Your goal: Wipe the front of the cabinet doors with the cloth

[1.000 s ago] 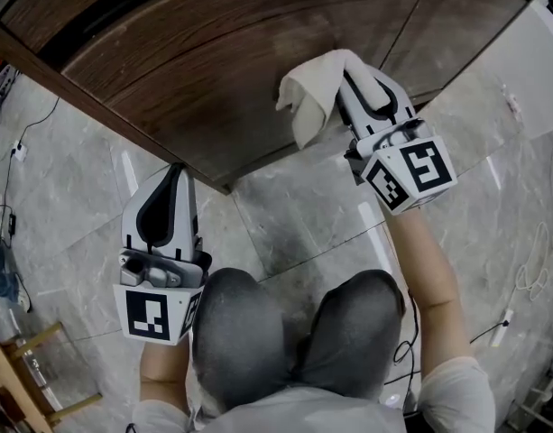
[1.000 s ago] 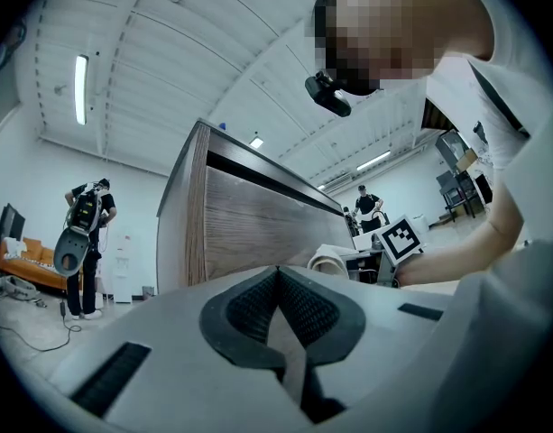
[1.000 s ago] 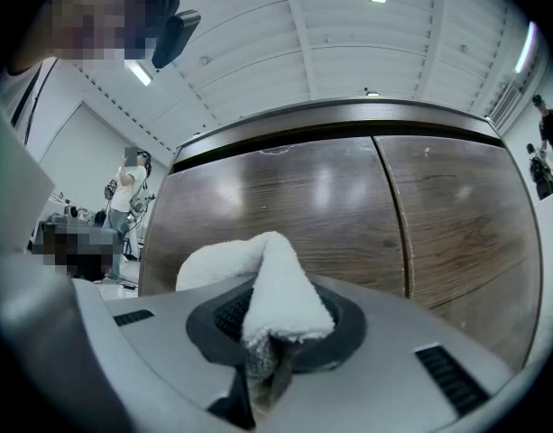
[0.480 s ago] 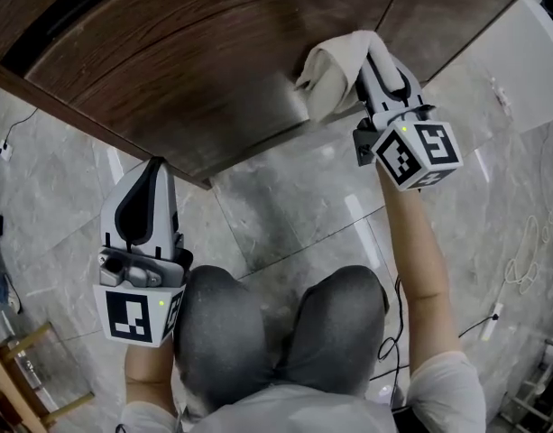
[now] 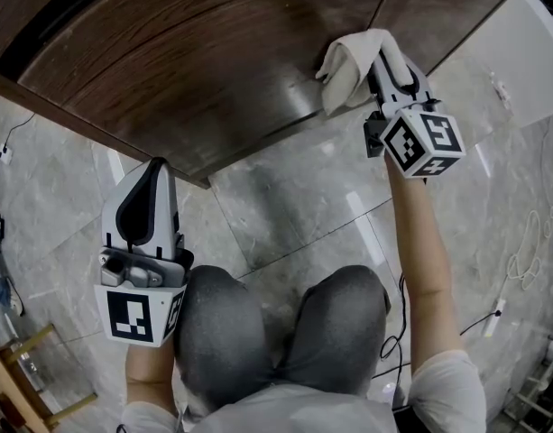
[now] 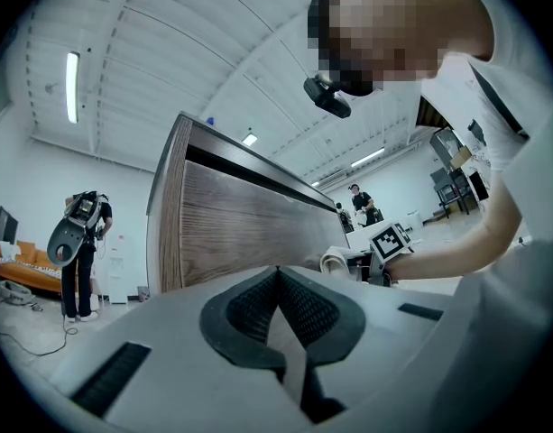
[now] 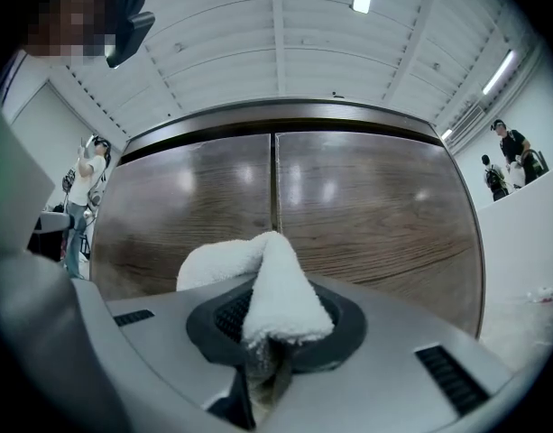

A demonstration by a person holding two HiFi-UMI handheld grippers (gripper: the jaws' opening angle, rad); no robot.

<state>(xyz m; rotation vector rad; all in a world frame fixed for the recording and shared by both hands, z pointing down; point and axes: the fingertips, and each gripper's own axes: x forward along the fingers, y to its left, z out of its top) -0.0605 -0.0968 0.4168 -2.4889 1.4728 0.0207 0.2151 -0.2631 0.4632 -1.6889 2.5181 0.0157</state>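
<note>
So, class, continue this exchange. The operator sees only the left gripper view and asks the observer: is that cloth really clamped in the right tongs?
Observer: Yes. The right gripper view shows the right tongs shut on the white cloth, which bulges above them.
Operator: What lies ahead of it?
Observer: Two cabinet doors, with a vertical seam between them just behind the cloth.
Operator: And my left tongs?
Observer: In the head view the left tongs hang over the floor, clear of the doors, by the person's knee.

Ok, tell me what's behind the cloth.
The cabinet doors, with the seam between them showing above the cloth. The patch it covers is hidden.
</note>
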